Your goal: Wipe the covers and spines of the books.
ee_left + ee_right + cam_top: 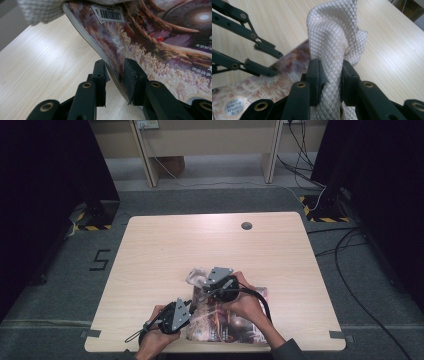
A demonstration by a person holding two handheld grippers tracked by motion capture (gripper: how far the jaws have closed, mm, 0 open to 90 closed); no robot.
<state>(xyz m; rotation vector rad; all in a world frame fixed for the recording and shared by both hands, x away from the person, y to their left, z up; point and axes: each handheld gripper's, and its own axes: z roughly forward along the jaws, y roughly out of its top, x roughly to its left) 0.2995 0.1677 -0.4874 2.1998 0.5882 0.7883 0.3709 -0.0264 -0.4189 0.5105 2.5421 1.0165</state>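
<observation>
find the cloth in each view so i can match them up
High view: the cloth lies bunched at the magazine's far-left corner, by the right gripper.
Left gripper view: top-left corner, over the magazine's edge.
Right gripper view: centre, pinched between the jaws.
Shared landmark: the magazine.

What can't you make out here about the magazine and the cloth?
- Magazine, high view: cover mostly hidden by both hands; print too small.
- Magazine, left gripper view: top and right cut off by the frame.
- Cloth, right gripper view: lower end hidden behind the right tool.
</observation>
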